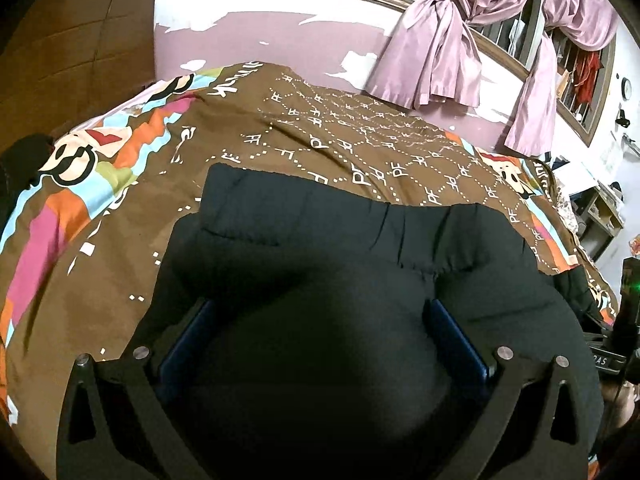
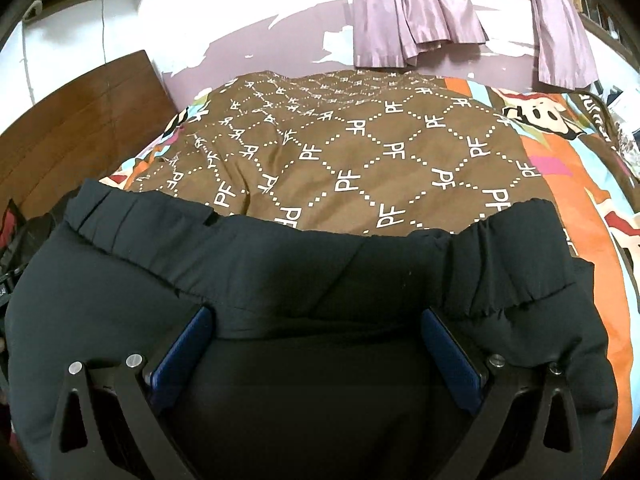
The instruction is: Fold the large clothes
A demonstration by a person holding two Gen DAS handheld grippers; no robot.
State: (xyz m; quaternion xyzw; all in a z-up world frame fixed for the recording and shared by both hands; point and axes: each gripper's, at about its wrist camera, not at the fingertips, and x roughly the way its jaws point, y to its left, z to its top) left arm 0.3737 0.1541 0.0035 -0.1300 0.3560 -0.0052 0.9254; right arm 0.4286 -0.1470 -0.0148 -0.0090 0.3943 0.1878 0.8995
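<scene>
Both tongs, left tongs [image 1: 316, 320] and right tongs [image 2: 316, 328], stand spread and released over the black trousers [image 2: 320, 264], whose elastic waistband [image 2: 500, 224] runs across mid-frame on the bed [image 2: 360, 140].

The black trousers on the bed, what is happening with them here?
A person holds a gripper in each hand over black trousers with an elastic waistband, lying on a brown patterned bedcover. Both the left gripper and the right gripper are open, their blue fingers spread wide against the fabric. Nothing is pinched yet.
</scene>
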